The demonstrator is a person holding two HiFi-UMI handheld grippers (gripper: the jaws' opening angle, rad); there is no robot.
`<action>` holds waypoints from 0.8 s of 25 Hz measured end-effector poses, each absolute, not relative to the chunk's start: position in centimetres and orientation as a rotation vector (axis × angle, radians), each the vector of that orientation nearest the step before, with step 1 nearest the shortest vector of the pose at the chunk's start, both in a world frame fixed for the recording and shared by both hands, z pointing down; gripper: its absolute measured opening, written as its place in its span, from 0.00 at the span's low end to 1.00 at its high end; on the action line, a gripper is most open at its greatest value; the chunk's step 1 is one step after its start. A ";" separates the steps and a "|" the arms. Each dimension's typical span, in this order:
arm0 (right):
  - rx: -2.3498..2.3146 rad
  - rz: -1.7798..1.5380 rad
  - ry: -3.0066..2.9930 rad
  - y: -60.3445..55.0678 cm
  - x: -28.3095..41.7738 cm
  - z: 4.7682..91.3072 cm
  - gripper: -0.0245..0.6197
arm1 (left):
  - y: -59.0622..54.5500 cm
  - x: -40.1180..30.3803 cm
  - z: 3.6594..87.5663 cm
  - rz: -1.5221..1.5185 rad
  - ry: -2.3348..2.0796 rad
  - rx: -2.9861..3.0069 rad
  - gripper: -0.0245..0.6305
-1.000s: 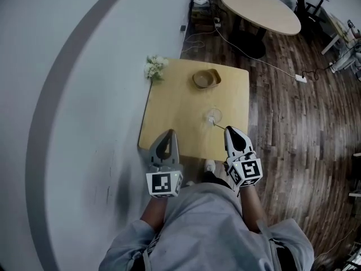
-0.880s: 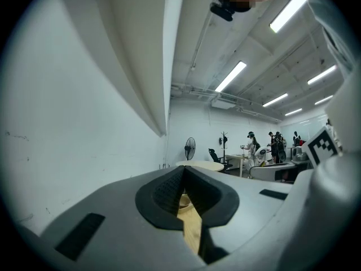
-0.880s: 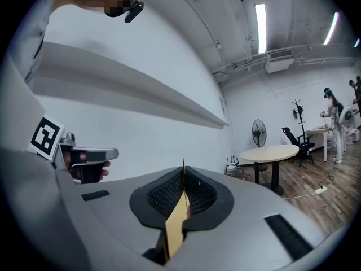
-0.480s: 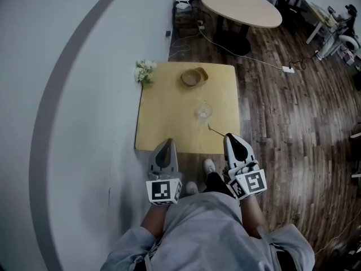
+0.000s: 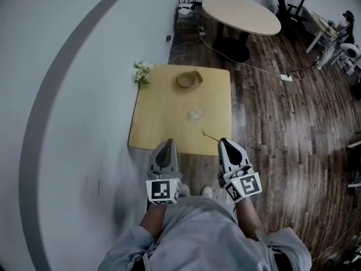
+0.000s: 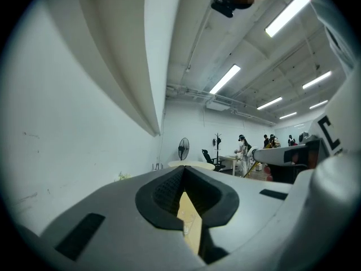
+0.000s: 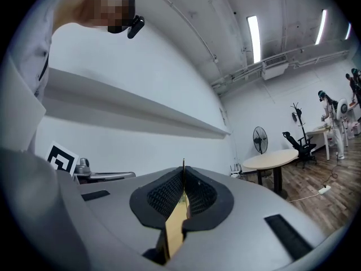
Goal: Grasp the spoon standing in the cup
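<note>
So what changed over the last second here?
The right gripper, shut on the spoon, has pulled it out of the cup and back past the table's near edge. Both grippers have drawn back from the table as the person retreated. The left gripper stays shut and empty. The cup, bowl and flowers kept their places.

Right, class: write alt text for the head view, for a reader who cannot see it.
From above: the right gripper is shut on a spoon, held by the near edge of the table, apart from the cup. The left gripper is shut, empty. A bowl and flowers sit at its far side.
</note>
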State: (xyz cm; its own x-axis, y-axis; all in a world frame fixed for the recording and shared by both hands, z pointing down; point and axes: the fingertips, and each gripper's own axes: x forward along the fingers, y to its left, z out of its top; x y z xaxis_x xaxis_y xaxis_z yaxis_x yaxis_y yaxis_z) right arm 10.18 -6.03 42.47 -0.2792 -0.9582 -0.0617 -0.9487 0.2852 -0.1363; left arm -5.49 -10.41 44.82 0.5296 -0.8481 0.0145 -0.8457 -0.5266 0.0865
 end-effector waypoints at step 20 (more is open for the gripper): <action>-1.734 -0.104 2.428 -4.2 13.5 42.0 0.04 | -7.3 -2.0 43.8 -0.030 -1.537 2.678 0.04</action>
